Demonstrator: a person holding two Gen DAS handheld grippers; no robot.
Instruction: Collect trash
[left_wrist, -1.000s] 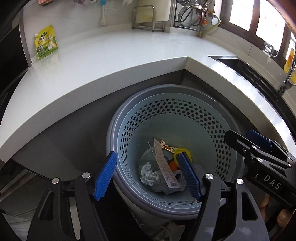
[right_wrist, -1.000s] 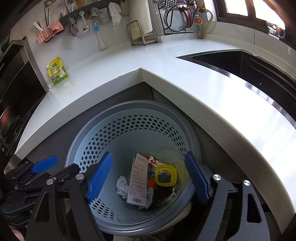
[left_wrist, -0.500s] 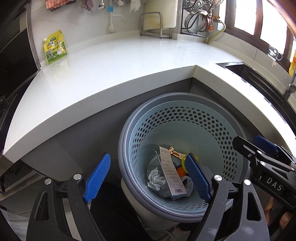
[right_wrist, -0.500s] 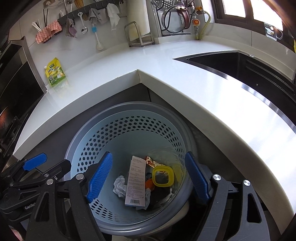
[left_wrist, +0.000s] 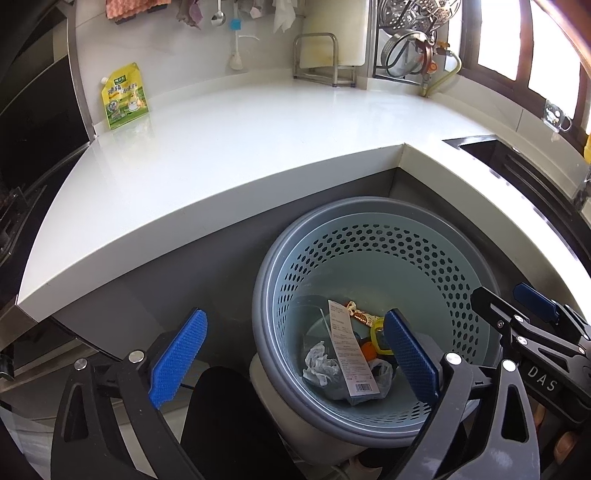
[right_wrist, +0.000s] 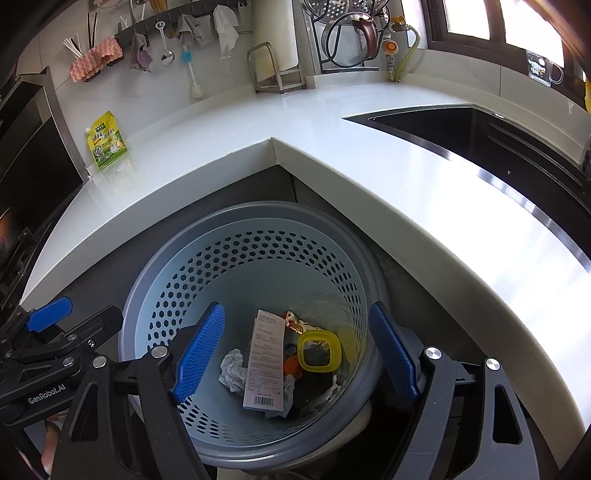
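Leftward has drifted the left gripper (left_wrist: 295, 354), spread wide beside the bin (left_wrist: 369, 258).

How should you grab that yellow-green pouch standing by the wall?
Pinch the yellow-green pouch near its top edge by the spout, coming from the front. It stands upright against the wall, thin and flat, so its top is the free part. Both hand-held grippers are open.

Your left gripper (left_wrist: 291, 354) is matte black plastic, its two jaws faced with bright blue ribbed pads and fixed with round silver screw heads. Your right gripper (right_wrist: 295, 350) matches it: black frame, blue textured pads, silver screws. Seen from the other side, one body carries white "DAS" lettering, the other "GenRobot.AI", each with a blue lever on top
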